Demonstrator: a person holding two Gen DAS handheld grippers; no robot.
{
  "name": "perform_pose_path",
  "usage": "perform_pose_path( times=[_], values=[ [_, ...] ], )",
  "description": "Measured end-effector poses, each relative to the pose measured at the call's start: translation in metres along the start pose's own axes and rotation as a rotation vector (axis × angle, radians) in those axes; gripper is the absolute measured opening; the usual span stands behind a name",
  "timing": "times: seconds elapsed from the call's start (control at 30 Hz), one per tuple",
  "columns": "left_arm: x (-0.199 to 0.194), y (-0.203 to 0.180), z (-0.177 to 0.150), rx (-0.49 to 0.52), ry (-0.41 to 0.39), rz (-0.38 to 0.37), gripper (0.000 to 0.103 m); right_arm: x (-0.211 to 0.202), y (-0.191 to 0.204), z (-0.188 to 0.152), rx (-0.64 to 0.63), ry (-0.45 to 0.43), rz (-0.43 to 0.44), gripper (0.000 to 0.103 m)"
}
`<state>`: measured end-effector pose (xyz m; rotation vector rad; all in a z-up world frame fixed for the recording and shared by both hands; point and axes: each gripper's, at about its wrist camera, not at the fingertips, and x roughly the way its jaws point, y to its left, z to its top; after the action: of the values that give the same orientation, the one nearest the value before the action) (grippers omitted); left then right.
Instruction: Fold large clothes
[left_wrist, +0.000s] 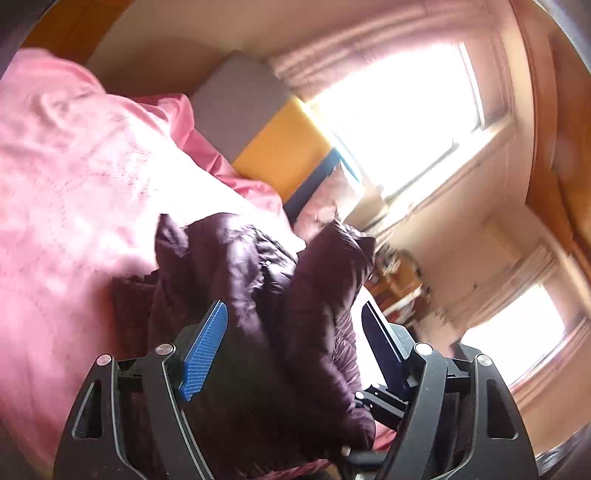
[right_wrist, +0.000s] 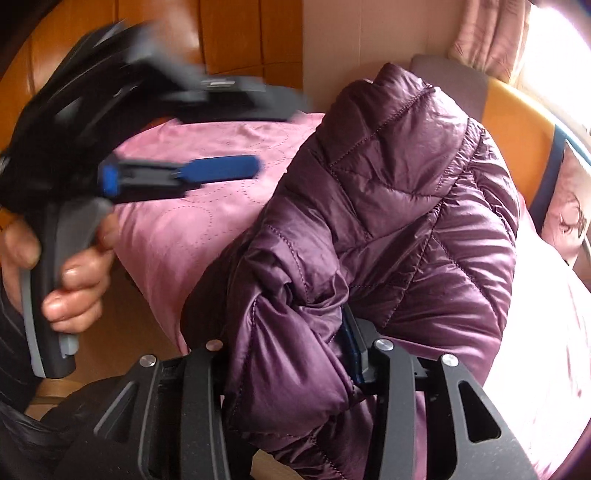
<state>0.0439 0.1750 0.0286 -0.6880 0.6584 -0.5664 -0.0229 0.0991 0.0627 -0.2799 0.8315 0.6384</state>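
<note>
Inspector: Jacket (right_wrist: 388, 221), purple, quilted: location?
Clerk: Bunched on the pink bed (right_wrist: 192, 236). Right claw (right_wrist: 295, 343) clenched on its fabric. Left claw (left_wrist: 295, 332) released, jaws apart, jacket just beyond them.

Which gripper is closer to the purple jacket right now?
Right. The right gripper has the purple jacket bunched between its fingers; the left gripper is open, off to the side above the pink bedspread.
</note>
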Motion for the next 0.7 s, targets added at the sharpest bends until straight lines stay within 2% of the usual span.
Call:
perform_pose_path(
  times=[0.13,0.2,0.23,0.27,0.3,0.33,0.4,0.47,0.57,0.63,0.7],
  values=[
    [0.026,-0.015,0.000,0.060,0.102,0.019,0.074,-0.002,0.002,-0.011,-0.024,-0.023,0.014,0.047],
    [0.039,-0.018,-0.002,0.080,0.174,0.059,0.073,-0.008,-0.008,-0.018,-0.015,-0.045,0.062,0.060],
    [0.046,-0.020,-0.004,0.100,0.209,0.076,0.055,-0.012,-0.011,-0.020,-0.009,-0.052,0.094,0.068],
    [0.054,-0.024,-0.006,0.119,0.220,0.108,0.044,-0.016,-0.014,-0.021,-0.007,-0.057,0.134,0.072],
    [0.059,-0.025,-0.007,0.135,0.235,0.136,0.036,-0.021,-0.018,-0.023,0.001,-0.061,0.175,0.074],
    [0.062,-0.023,-0.008,0.124,0.239,0.123,0.030,-0.028,-0.027,-0.024,0.017,-0.060,0.236,0.077],
    [0.060,-0.020,-0.004,0.096,0.243,0.099,0.027,-0.047,-0.046,-0.031,0.071,-0.070,0.358,0.077],
    [0.057,-0.019,0.001,0.087,0.246,0.089,0.027,-0.069,-0.074,-0.038,0.139,-0.116,0.413,0.077],
    [0.056,-0.018,0.006,0.082,0.263,0.089,0.027,-0.090,-0.121,-0.055,0.253,-0.162,0.376,0.073],
    [0.064,-0.014,0.016,0.075,0.275,0.090,0.026,-0.089,-0.140,-0.062,0.283,-0.147,0.303,0.065],
    [0.066,-0.012,0.018,0.069,0.286,0.100,0.026,-0.083,-0.142,-0.071,0.280,-0.115,0.259,0.061]
  ],
)
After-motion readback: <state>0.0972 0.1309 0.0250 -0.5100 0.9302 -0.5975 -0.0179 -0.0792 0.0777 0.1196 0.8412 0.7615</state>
